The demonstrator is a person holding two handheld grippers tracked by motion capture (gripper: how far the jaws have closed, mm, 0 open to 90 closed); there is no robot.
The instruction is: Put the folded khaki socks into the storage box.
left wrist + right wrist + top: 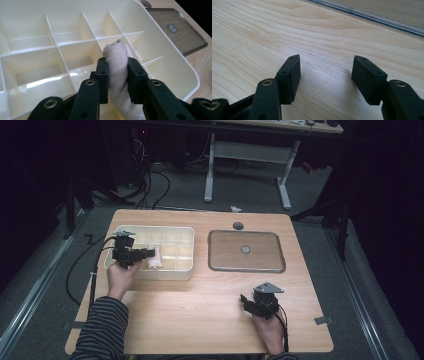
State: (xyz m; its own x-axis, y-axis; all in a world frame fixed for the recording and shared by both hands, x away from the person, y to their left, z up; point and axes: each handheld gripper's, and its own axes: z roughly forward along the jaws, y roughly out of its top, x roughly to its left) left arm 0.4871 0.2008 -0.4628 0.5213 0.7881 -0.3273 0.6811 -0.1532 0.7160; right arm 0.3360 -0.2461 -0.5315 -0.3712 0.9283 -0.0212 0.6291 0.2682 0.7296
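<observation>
At the left of the table (200, 320), your left gripper (150, 253) was clamped on a rolled beige cloth (154, 257), its two black jaws pressing the roll from either side. You held it over the cream compartment tray (172, 271), which sat on the left half of the light wooden top. In the left gripper view the rolled cloth (117, 67) stood up between the pads, its coiled end poking out past the jaw tips, with the white dividers of the tray (175, 62) spread out behind and below it. The roll hung above the compartments in the tray's near row, toward the middle of that row; whether its lower end touched the tray floor, you could not tell from these views.

To the right of the tray, apart from it, a clear rectangular lid (246, 251) lay flat on the wood, with a small round knob at its centre. A small dark round disc (238, 226) sat on the table just beyond the lid's far edge.

Farther right and nearer to you, your right gripper (245, 301) rested low over bare wood, well apart from the tray and near the lid's near edge. In the right gripper view its jaws stood wide, with nothing between the pads (368, 78) but the wood grain.
</observation>
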